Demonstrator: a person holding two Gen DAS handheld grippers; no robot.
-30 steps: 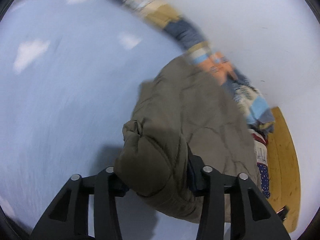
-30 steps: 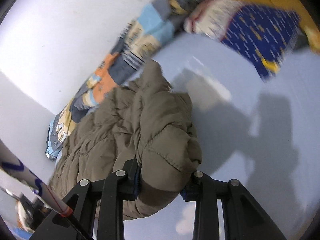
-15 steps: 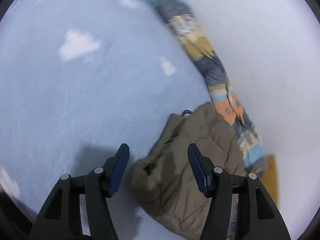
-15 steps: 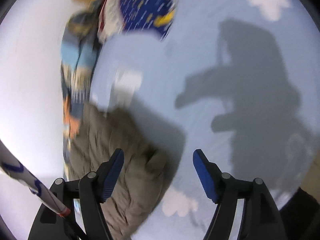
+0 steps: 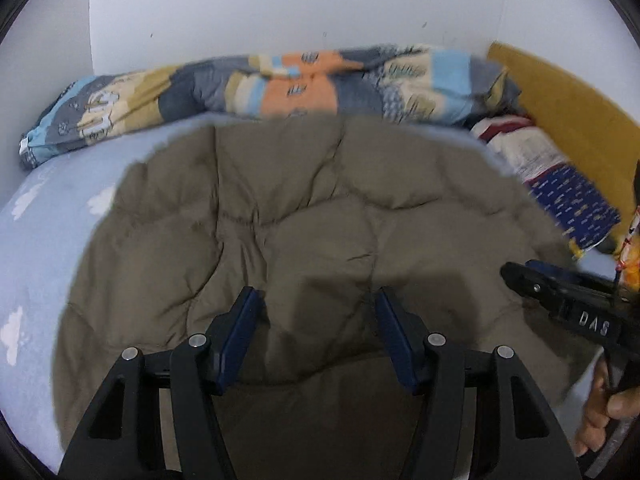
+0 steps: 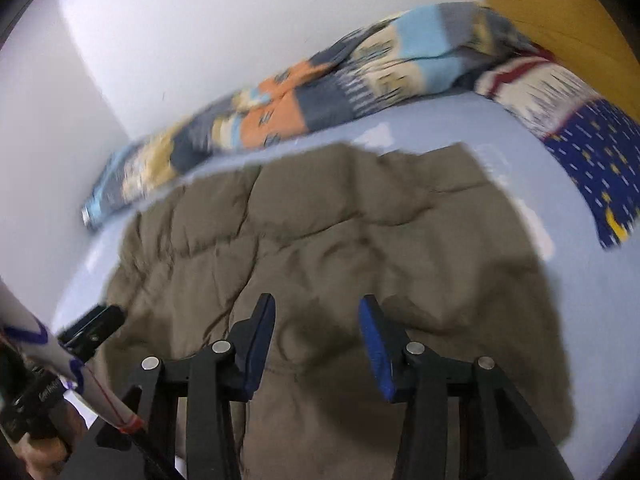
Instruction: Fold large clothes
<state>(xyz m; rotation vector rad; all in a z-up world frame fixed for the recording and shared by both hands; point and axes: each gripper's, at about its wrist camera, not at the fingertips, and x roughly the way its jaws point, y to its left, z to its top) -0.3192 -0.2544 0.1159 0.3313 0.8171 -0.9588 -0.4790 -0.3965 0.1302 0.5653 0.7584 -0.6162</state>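
Nearest, the left gripper and the right gripper both hung over the near part of the brown padded jacket, jaws spread and holding nothing. Only the left view showed the right gripper from its side and some fingers; only the right view showed a white pole. The jacket lay flat in the middle of the blue bed, with bare sheet on its left and right. It looked quilted and wrinkled. Behind it a patchwork blanket ran along the wall edge, and a dark blue pillow sat at the far right corner.
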